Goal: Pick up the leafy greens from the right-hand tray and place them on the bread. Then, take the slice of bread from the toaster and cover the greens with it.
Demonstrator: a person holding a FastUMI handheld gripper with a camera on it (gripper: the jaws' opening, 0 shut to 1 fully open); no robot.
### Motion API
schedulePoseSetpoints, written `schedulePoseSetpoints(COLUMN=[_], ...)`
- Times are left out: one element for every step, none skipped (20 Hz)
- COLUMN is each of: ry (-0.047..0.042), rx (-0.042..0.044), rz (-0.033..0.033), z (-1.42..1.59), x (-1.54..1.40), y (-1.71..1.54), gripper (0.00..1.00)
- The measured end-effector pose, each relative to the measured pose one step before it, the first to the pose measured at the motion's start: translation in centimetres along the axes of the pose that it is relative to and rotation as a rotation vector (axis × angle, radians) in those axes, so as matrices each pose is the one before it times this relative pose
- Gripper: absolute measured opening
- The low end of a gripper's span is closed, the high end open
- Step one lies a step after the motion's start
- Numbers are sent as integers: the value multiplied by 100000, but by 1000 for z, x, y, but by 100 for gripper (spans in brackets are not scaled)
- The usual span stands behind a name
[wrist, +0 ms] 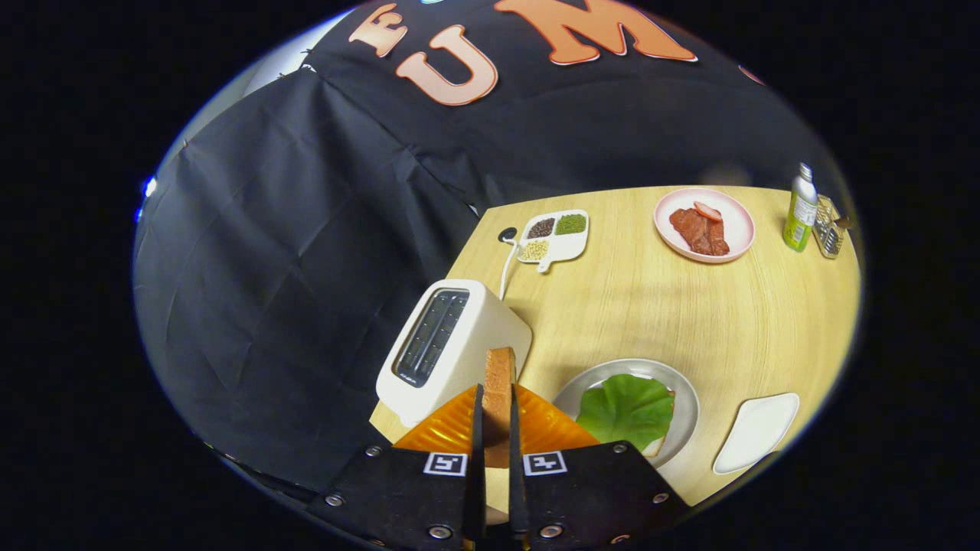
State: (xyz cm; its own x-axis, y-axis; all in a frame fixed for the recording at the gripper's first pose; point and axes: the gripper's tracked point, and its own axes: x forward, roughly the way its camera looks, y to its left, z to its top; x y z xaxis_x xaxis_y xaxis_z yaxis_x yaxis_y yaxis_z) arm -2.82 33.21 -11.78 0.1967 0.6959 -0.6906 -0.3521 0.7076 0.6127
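Note:
My gripper (496, 405) is shut on a slice of bread (499, 383), held edge-on and upright between the two fingers, lifted above the table. Behind the slice and to its left stands the white toaster (452, 348) with its dark slots facing up. To the right of the fingers a grey plate (685, 398) holds the leafy green (626, 409), which lies flat over a bread slice (657, 445) whose pale edge peeks out at the leaf's right.
A white tray (756, 432) lies right of the grey plate. Farther back on the wooden table (689, 314) are a divided dish of grains (555, 235), a pink plate of meat (704, 224), a green bottle (800, 208) and a small glass container (828, 226). The toaster's cord (507, 264) runs back.

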Motion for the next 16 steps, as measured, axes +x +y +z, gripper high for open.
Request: schedulePoseSetpoints(ry=[-760, -574, -506, -279, -46, 510, 655, 694, 789, 427, -23, -304, 444, -68, 11, -132], rx=[783, 576, 827, 77, -521, -303, 571, 838, 967, 683, 37, -65, 395, 1289, 1582, 1714], rz=[-71, 587, 352, 21, -1065, -491, 242, 841, 1137, 552, 77, -414, -273, 145, 167, -863], z=[-34, -165, -207, -384, -404, -595, -553, -505, -548, -529, -386, -304, -427, -397, -311, -289], x=[-47, -100, 3, 66, 316, 118, 350, 292, 276, -59, 149, 99, 140, 184, 161, 117], y=[-698, -499, -540, -637, -878, -608, -569, -310, -347, -536, -720, -778, -782, -635, -679, -973], gripper=[12, 12, 12, 12, 12, 12, 12, 12, 13, 12, 12, 12, 12, 12, 12, 12])
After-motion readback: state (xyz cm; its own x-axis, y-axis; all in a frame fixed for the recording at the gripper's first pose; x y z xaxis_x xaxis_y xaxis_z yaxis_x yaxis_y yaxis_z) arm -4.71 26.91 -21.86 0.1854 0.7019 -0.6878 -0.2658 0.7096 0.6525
